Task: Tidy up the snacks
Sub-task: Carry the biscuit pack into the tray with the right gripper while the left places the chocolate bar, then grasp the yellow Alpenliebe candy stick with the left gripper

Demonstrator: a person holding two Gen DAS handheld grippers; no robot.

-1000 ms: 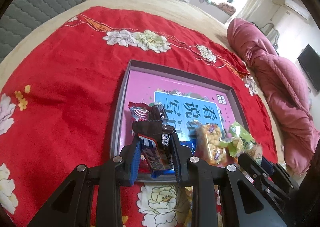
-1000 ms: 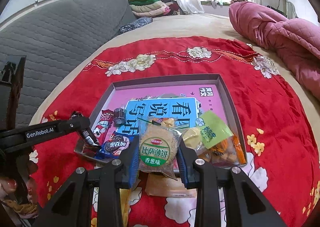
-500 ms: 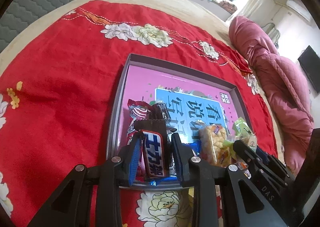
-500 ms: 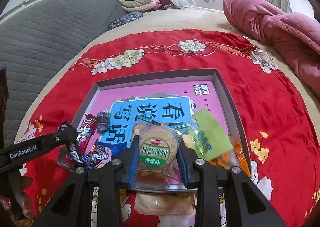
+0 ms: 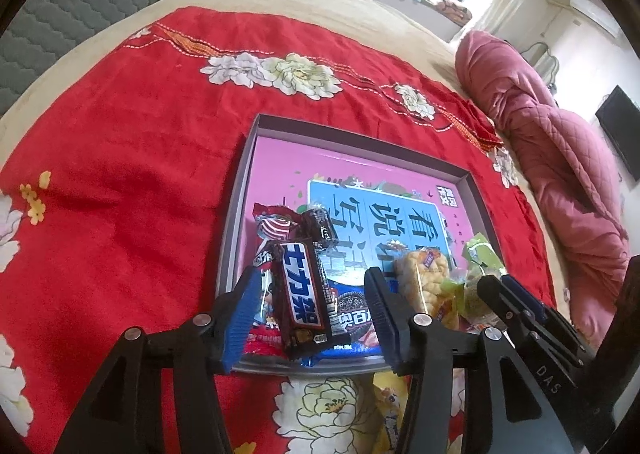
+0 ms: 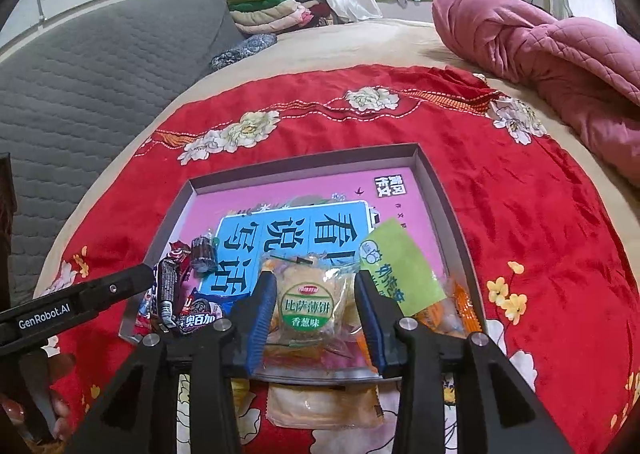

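Observation:
A grey-rimmed tray (image 5: 360, 138) with a pink printed bottom lies on the red cloth. My left gripper (image 5: 311, 272) hangs over the tray's near left corner with its jaws opening. Between them a brown chocolate bar (image 5: 300, 294) lies on a blue cookie pack (image 5: 352, 310), clear of both pads. My right gripper (image 6: 314, 276) is over the tray's (image 6: 304, 162) near edge, jaws opening too. A clear biscuit packet (image 6: 306, 310) with a round green label rests loose between its pads. In the right wrist view the chocolate bar (image 6: 166, 290) sits by a left finger (image 6: 120, 286).
Near the bar sit a red-and-white candy (image 5: 274, 226) and a dark candy (image 5: 320, 228). A yellow puffed snack (image 5: 424, 278) and a green pack (image 6: 400, 266) fill the right side. Another packet (image 6: 320, 406) lies outside on the cloth. A pink quilt (image 6: 540, 46) borders the right.
The left jaws have spread and the chocolate bar now lies flat, face up, on the pile. The right jaws have widened off the biscuit packet's sides.

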